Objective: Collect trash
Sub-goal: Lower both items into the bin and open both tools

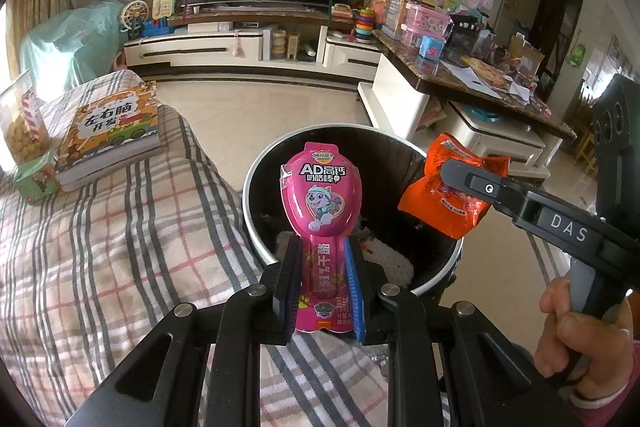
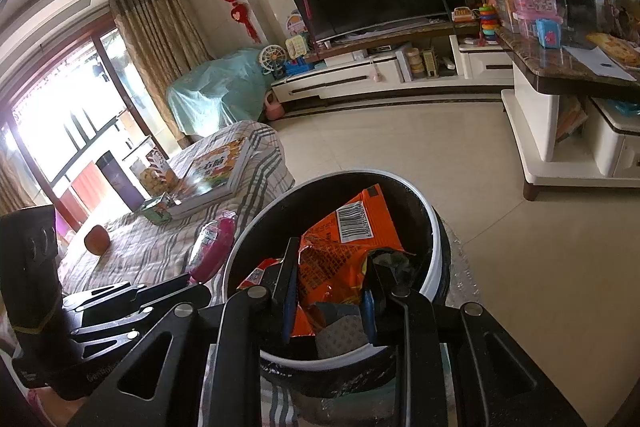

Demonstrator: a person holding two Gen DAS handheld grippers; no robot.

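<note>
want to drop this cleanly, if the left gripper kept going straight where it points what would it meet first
Most likely the open mouth of the trash bin, past its near rim. The left gripper, holding the pink wrapper, points down into it, though depth is hard to judge.

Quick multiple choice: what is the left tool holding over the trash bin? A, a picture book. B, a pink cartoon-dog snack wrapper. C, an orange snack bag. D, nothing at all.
B: the left tool is clamped on the pink wrapper above the bin, while the right tool holds the orange bag.

"AD高钙" on pink wrapper [image 1: 320, 199]; "DAS" on right tongs [image 1: 460, 183]
</note>
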